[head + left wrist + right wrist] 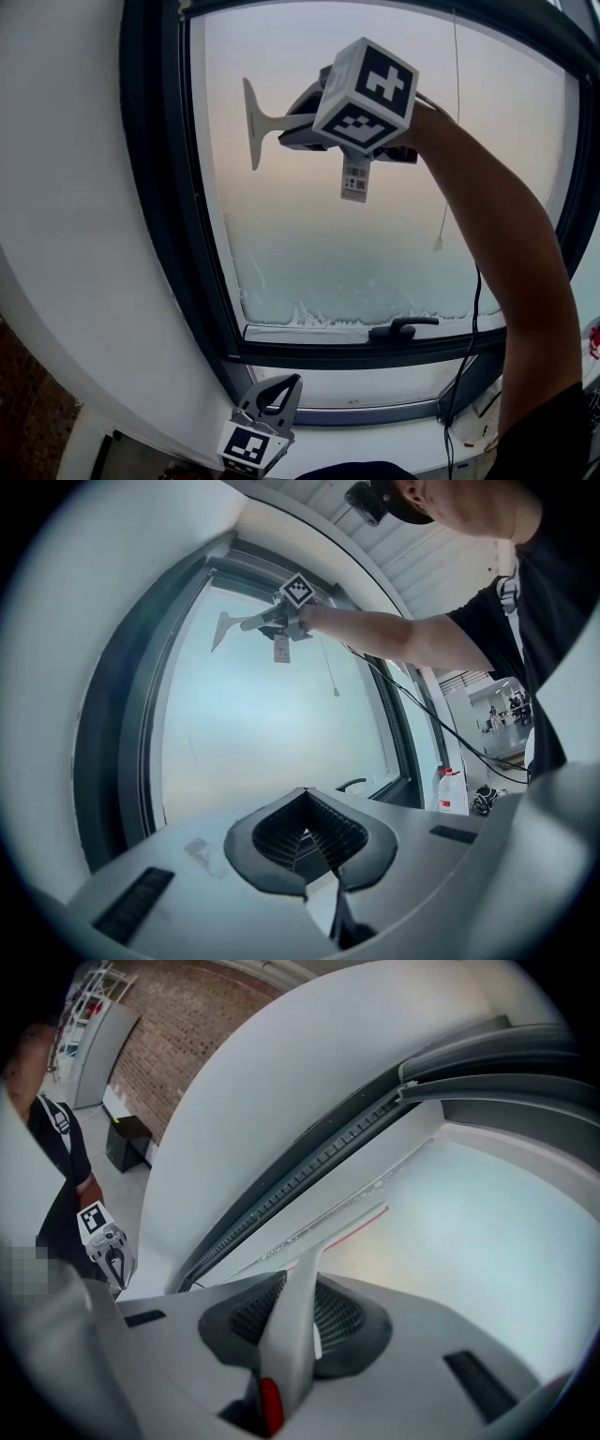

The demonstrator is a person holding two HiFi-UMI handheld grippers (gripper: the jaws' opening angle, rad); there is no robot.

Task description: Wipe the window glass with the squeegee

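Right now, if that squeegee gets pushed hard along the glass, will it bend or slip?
Probably light: the squeegee looks like thin white plastic, and the right gripper holds it up alone. Its handle looks stiff, so only the blade edge likely flexes. The smooth handle might twist between the ribbed pads under hard pressure.

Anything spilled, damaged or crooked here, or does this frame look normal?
One thing: a ragged whitish band of residue runs along the bottom edge of the window glass. Otherwise normal: the right gripper is shut on the squeegee near the glass's upper left, and the left gripper hangs low, shut and empty.
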